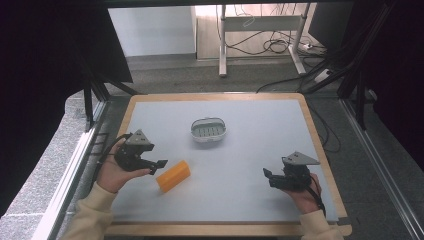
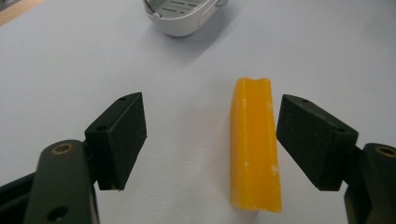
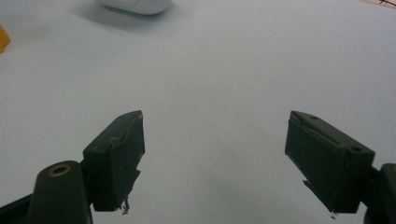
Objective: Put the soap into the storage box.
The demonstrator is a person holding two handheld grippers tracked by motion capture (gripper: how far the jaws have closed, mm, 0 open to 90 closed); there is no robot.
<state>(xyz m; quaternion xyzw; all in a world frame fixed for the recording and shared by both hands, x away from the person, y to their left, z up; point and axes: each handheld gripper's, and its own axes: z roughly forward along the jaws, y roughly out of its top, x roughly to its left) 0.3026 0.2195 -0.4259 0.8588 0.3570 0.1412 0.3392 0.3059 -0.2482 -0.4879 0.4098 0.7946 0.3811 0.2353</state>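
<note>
Left gripper view: my left gripper (image 2: 210,140) has jaws wide, the orange bar (image 2: 254,144) lying between them nearer the rt jaw, not gripped, w/ a white slotted dish (image 2: 182,18) beyond. Looks like soap, so prob. light, stiff, a bit slick; I'd pinch across its long flat sides, mid-length. Right gripper (image 3: 212,158) jaws wide, empty, over smooth pale grey mat (image 1: 260,130) on wood-edged table, dark curtains & cables behind.

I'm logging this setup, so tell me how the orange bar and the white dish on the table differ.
The orange bar is a solid yellow-orange block lying flat; the white dish is a hollow oval tray with a slotted grey inside. The bar sits between the open jaws of the left gripper; the dish lies farther off, near neither gripper. Both rest on the table.
</note>
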